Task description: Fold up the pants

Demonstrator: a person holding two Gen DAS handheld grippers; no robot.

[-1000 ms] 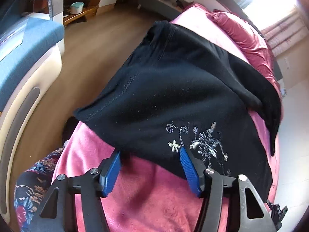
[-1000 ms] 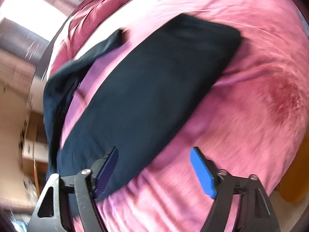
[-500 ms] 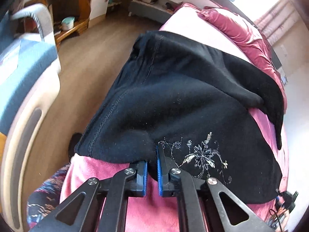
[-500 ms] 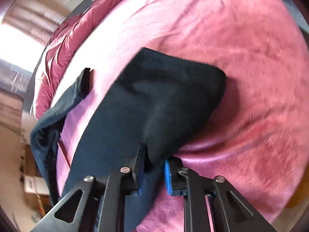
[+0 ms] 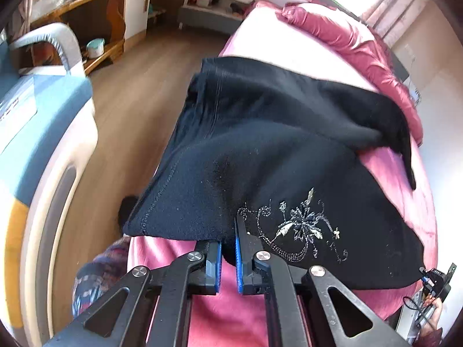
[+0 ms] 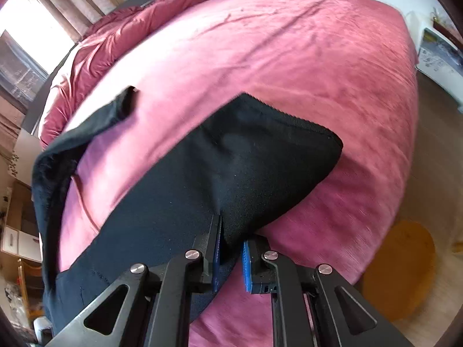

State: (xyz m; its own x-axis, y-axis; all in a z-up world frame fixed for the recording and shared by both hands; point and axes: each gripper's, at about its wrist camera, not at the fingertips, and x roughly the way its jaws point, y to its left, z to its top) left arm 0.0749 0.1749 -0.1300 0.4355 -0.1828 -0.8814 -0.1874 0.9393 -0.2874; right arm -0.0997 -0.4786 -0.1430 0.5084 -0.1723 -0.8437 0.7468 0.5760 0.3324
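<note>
Through the left wrist view the left gripper (image 5: 228,247) pinches the black pants (image 5: 275,156) at their near edge beside the embroidery, fabric spreading ahead over the pink bed (image 5: 231,315), while the right wrist view shows the right gripper (image 6: 231,248) clamping the pants' hem corner.

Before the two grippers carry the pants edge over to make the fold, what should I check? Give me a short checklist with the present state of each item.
1. Left gripper pinches the black pants: ok, fabric sits between its blue pads near the embroidery.
2. Right gripper pinches the pants: ok, its jaws have just closed on the cloth near the hem corner.
3. Gripped edges lifted off the pink bedspread: ok, cloth tents up at both grippers.
4. Both layers caught in each grip: cannot tell.
5. Other leg lies flat: not ok, it is bunched and trails aside.
6. Bedspread beyond the pants free: ok in the right wrist view.
</note>
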